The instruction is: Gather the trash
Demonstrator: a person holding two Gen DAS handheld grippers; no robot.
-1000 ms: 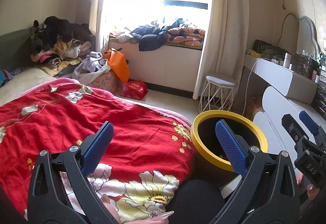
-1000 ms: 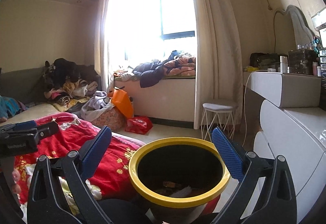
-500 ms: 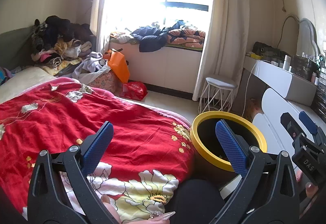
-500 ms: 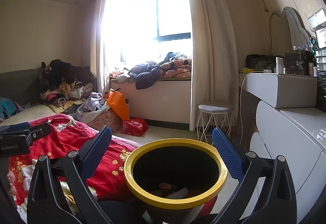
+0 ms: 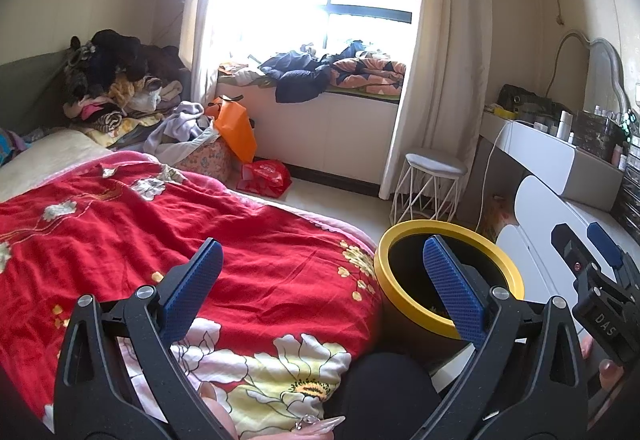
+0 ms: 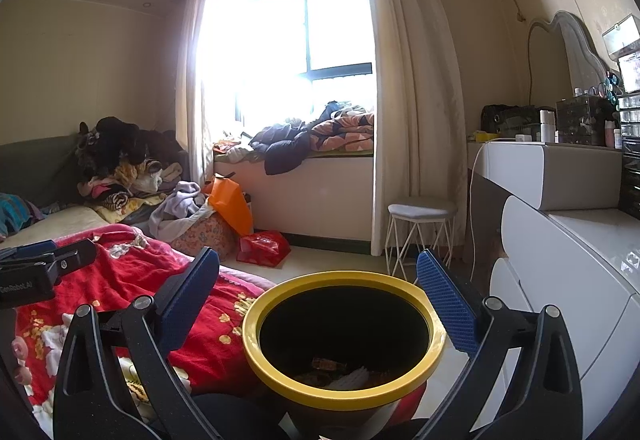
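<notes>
A black trash bin with a yellow rim (image 6: 344, 392) stands on the floor beside the bed, with bits of trash (image 6: 340, 372) at its bottom. My right gripper (image 6: 320, 296) hovers open just above and behind the bin's mouth, nothing between its blue pads. My left gripper (image 5: 320, 280) is open too, over the red flowered bedspread (image 5: 160, 224), with the bin (image 5: 404, 304) to its right. In the left wrist view the right gripper (image 5: 592, 256) shows at the far right. The left gripper (image 6: 36, 264) shows at the left edge of the right wrist view.
A white wire stool (image 5: 432, 183) stands by the curtain. White dresser drawers (image 6: 568, 264) fill the right side. Red bag (image 5: 264, 175) and orange bag (image 5: 236, 135) lie on the floor near a clothes pile (image 5: 120, 87). A dark knee (image 5: 380, 392) sits low in the left wrist view.
The right gripper has dropped a little, so the bin sits lower and nearer in its view. The left gripper has barely moved. Both stay open.
</notes>
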